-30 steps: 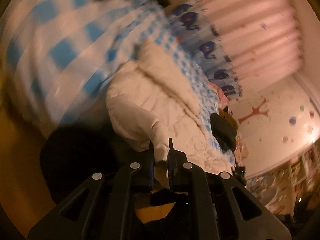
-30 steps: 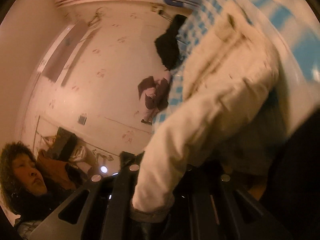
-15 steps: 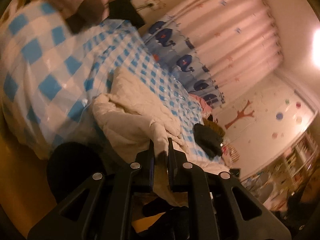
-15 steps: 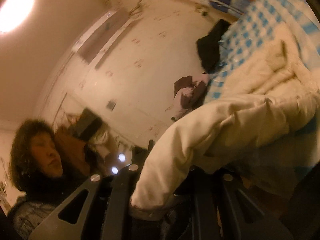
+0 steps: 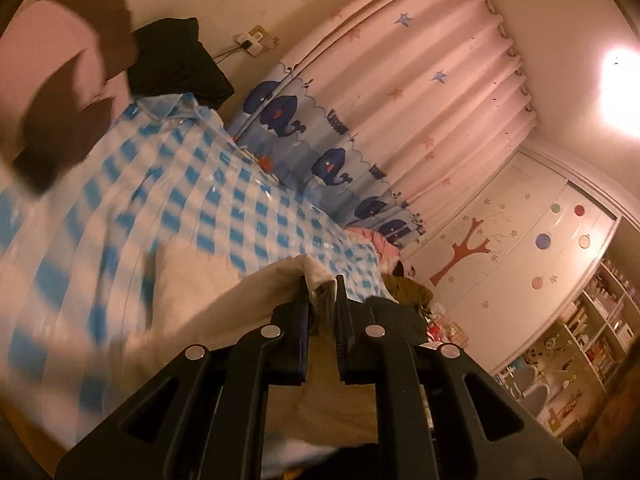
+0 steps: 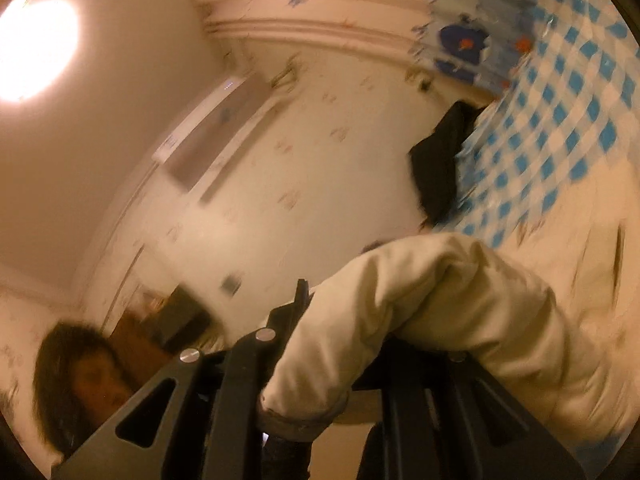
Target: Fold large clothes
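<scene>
Cream coat lifted over the checked bed

The left claw (image 5: 321,294) pinches an edge of the cream coat (image 5: 224,308) above the blue-checked bed cover (image 5: 168,208). A sleeve (image 6: 404,304) drapes over the right claw (image 6: 304,320); whether it grips, I can't tell.

My left wrist camera looks along my fingers, low and close over the checked bedspread (image 5: 168,200), toward the whale curtain (image 5: 328,152). My right one faces the wall-mounted air conditioner (image 6: 216,136); both share bedspread and curtain.
</scene>
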`<state>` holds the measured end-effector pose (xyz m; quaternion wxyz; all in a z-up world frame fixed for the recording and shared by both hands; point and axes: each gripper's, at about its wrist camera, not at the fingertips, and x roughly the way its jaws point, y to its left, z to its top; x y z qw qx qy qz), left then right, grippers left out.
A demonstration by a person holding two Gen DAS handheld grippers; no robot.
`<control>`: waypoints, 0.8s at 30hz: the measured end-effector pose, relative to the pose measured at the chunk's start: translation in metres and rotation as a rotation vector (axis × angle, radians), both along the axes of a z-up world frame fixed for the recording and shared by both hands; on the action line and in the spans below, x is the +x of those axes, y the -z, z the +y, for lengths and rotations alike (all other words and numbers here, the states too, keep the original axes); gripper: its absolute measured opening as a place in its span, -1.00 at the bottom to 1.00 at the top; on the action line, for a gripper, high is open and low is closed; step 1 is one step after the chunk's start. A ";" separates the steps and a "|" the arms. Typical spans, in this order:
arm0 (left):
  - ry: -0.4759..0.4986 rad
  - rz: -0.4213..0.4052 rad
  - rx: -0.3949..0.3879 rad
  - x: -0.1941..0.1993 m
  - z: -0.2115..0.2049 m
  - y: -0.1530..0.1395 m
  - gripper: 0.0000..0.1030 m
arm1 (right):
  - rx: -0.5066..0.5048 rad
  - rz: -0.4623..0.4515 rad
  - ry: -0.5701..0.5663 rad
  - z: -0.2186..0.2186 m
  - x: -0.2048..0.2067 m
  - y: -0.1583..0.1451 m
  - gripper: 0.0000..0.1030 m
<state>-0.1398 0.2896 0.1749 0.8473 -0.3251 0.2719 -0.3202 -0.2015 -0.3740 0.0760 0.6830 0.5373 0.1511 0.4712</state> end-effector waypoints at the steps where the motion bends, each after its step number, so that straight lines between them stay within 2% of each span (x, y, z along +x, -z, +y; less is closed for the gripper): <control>1: -0.001 0.012 -0.002 0.025 -0.005 0.000 -0.83 | -0.001 0.019 0.021 -0.003 0.019 0.001 -0.68; 3: -0.018 0.053 -0.002 0.090 -0.018 0.009 -0.83 | 0.011 0.097 0.077 -0.009 0.070 0.012 -0.68; 5: -0.043 0.088 0.005 0.137 -0.027 0.024 -0.83 | 0.015 0.175 0.126 -0.013 0.113 0.029 -0.68; 7: -0.084 0.139 0.013 0.197 -0.038 0.052 -0.83 | 0.005 0.265 0.179 -0.017 0.152 0.052 -0.68; 8: -0.102 0.170 0.012 0.221 -0.043 0.068 -0.83 | 0.006 0.339 0.206 -0.018 0.176 0.074 -0.68; 10: -0.155 0.266 0.067 0.276 -0.055 0.116 -0.83 | -0.018 0.486 0.250 -0.019 0.213 0.116 -0.65; 11: -0.163 0.296 0.078 0.288 -0.057 0.131 -0.83 | -0.033 0.532 0.259 -0.019 0.222 0.131 -0.64; 13: -0.193 0.425 0.146 0.322 -0.064 0.181 -0.78 | -0.061 0.691 0.257 -0.015 0.246 0.177 -0.64; 14: -0.216 0.489 0.159 0.331 -0.063 0.201 -0.75 | -0.062 0.721 0.256 -0.013 0.249 0.187 -0.64; 16: -0.230 0.545 0.137 0.337 -0.057 0.222 -0.69 | -0.064 0.739 0.246 -0.013 0.254 0.195 -0.58; 17: -0.241 0.561 0.127 0.337 -0.052 0.226 -0.62 | -0.056 0.735 0.233 -0.014 0.255 0.194 -0.56; 18: -0.262 0.547 0.113 0.334 -0.044 0.223 -0.54 | -0.048 0.731 0.221 -0.016 0.254 0.192 -0.44; 19: -0.279 0.528 0.111 0.332 -0.038 0.216 -0.50 | -0.040 0.730 0.212 -0.018 0.255 0.190 -0.14; 20: -0.299 0.505 0.114 0.327 -0.033 0.206 -0.39 | -0.017 0.722 0.212 -0.022 0.253 0.186 0.04; 22: -0.340 0.416 0.119 0.311 -0.024 0.169 -0.27 | 0.023 0.697 0.264 -0.032 0.245 0.175 0.64; 24: -0.307 0.309 0.134 0.290 -0.034 0.128 -0.11 | 0.007 0.694 0.346 -0.043 0.237 0.154 0.73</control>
